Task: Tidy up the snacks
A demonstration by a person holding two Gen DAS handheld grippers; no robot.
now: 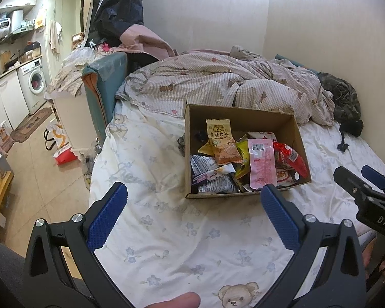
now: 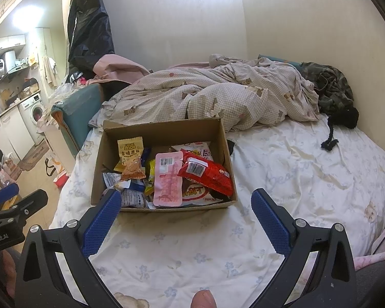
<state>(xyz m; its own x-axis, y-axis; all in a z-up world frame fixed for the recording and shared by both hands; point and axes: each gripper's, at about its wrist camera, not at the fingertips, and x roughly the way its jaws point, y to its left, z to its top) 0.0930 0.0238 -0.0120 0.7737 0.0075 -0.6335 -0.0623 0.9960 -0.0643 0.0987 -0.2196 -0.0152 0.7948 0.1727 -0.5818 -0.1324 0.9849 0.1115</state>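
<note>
A brown cardboard box (image 1: pixel 243 114) (image 2: pixel 161 128) sits on the white flowered bed sheet, filled with several snack packets. Among them are an orange peanut packet (image 1: pixel 222 141) (image 2: pixel 131 157), a pink pouch (image 1: pixel 261 165) (image 2: pixel 166 179) and a red packet (image 1: pixel 291 157) (image 2: pixel 208 174). My left gripper (image 1: pixel 193 193) hovers open just short of the box's near wall, nothing between its blue pads. My right gripper (image 2: pixel 186 200) is open too, its tips at the near edge of the box. In the left wrist view the right gripper (image 1: pixel 359 177) shows at the right edge.
A rumpled checked duvet (image 1: pixel 218 79) (image 2: pixel 218 95) lies behind the box, with a dark camouflage garment (image 1: pixel 344 100) (image 2: pixel 331 87) in the corner by the wall. The bed's left edge drops to a tiled floor (image 1: pixel 38 161). A teal headboard (image 1: pixel 107 84) stands at the left.
</note>
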